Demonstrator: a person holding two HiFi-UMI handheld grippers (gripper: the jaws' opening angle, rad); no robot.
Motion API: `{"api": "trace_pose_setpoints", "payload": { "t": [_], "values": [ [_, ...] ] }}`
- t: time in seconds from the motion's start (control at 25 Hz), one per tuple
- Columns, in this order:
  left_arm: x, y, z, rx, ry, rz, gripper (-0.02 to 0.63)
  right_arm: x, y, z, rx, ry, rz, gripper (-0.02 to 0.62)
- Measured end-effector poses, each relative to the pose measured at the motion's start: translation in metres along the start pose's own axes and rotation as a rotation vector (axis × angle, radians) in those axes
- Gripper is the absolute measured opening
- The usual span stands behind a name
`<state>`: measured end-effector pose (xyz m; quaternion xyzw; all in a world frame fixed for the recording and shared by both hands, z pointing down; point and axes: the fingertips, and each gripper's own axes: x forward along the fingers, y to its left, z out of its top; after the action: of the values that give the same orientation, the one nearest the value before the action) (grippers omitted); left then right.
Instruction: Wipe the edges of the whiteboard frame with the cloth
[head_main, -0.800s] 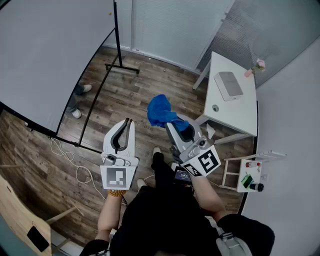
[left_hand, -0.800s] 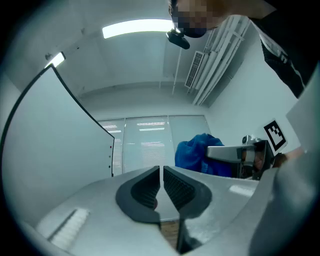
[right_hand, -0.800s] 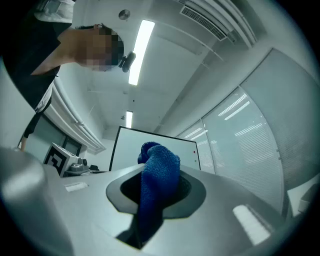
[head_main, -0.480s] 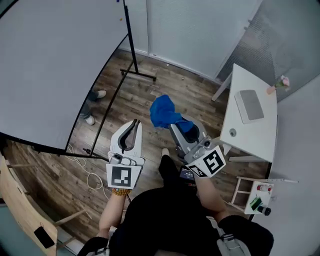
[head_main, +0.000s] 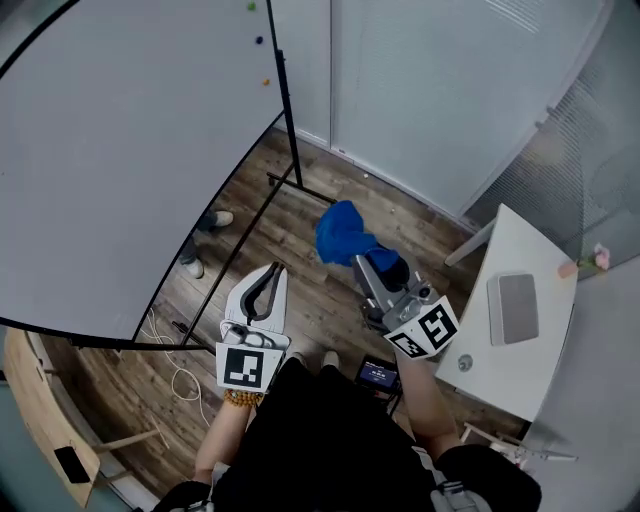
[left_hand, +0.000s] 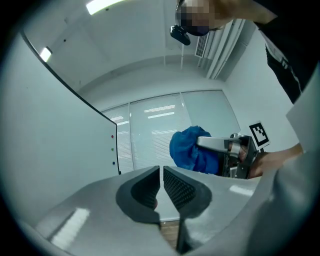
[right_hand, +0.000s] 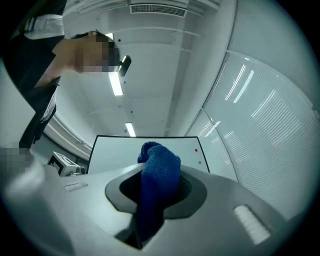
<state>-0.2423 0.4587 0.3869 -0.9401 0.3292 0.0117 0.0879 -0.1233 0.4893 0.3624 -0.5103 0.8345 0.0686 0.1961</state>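
Head view, left to right. One whiteboard (head_main: 120, 150) at far left; three small magnets (head_main: 259, 41) in a column near its right edge. Two grippers below centre. Left gripper (head_main: 271, 270): jaws drawn together to a thin slit, nothing between them. Right gripper (head_main: 375, 265): jaws clamped on one blue cloth (head_main: 343, 232), bunched, held in the air, not touching the whiteboard frame (right_hand: 120, 136). One white table (head_main: 500, 375) at far right, one grey pad (head_main: 513, 308) lying flat on it.
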Motion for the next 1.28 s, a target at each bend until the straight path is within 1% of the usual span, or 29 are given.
{"api": "trace_pose_setpoints", "payload": {
  "t": [0.16,0.28,0.44,0.6,0.72,0.88,1.0,1.08,1.2,1.28],
  "values": [
    [0.052,0.021,-0.013,0.004,0.011,0.003,0.011,0.034,-0.053,-0.009,0.010,-0.004,0.009,0.095],
    [0.095,0.044,-0.023,-0.014,0.002,0.001,0.011,0.067,-0.093,-0.017,0.018,-0.007,0.007,0.095],
    [0.173,0.085,-0.023,-0.037,-0.060,-0.008,0.011,0.124,-0.154,-0.022,-0.008,0.012,0.003,0.095],
    [0.256,0.129,-0.016,-0.093,-0.105,-0.006,0.011,0.187,-0.216,-0.019,-0.042,0.052,0.015,0.097],
    [0.307,0.153,-0.014,-0.082,-0.125,-0.017,0.011,0.229,-0.257,-0.014,-0.071,0.046,0.042,0.097],
    [0.368,0.189,-0.031,-0.054,-0.081,-0.016,0.011,0.287,-0.309,-0.011,-0.101,0.001,0.065,0.097],
    [0.399,0.212,-0.036,-0.049,-0.062,-0.001,0.011,0.327,-0.340,-0.012,-0.085,-0.024,0.098,0.097],
    [0.414,0.226,-0.033,-0.025,-0.057,0.015,0.011,0.353,-0.357,-0.013,-0.088,-0.038,0.131,0.097],
    [0.431,0.250,-0.035,-0.009,-0.038,0.074,0.011,0.389,-0.385,-0.011,-0.090,-0.070,0.184,0.097],
    [0.449,0.271,-0.043,-0.011,-0.010,0.129,0.011,0.422,-0.415,-0.009,-0.081,-0.099,0.214,0.097]
  ]
}}
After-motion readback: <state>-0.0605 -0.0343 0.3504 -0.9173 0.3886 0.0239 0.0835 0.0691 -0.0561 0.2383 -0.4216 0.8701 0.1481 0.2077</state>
